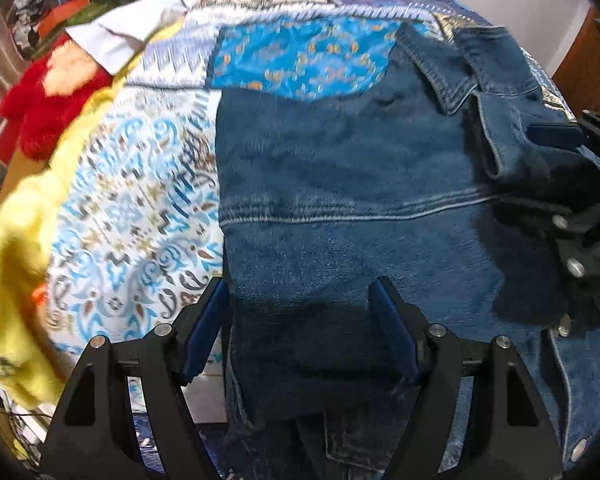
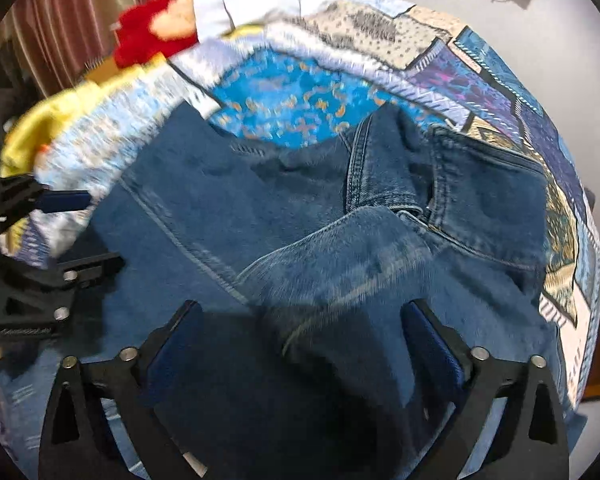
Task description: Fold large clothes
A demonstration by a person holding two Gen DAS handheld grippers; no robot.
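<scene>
Left wrist view shows a dark blue denim jacket (image 1: 340, 184) lying back-up across a patchwork quilt printed in blues, whites and turquoise (image 1: 140, 208); the collar sits toward the far right and a pale seam runs across the panel. Its sleeve (image 2: 340, 264) is folded in over the body, clearest in the right wrist view, where the cuff end drops between the fingers there.

The left gripper (image 1: 300, 320) hovers over the near left edge of the jacket, its blue-padded fingers (image 1: 392, 328) spread wide with denim beneath them and nothing pinched. The right gripper (image 2: 300, 344) has its fingers spread as well; the sleeve cloth lies in the gap, but I cannot tell whether it touches the pads. Motion blur hides finer detail.

By my reading, the fold is partly made: one sleeve is in, and the body is not yet halved. The next move likely calls for both grippers to close on one edge of the denim, lift it together and carry it over evenly, since thick denim resists creasing and may spring back.

Beyond the jacket, a yellow fleecy cloth (image 1: 24, 240) and a red plush toy (image 1: 48, 108) lie at the quilt's left side, with a white garment (image 1: 132, 28) farther back.
</scene>
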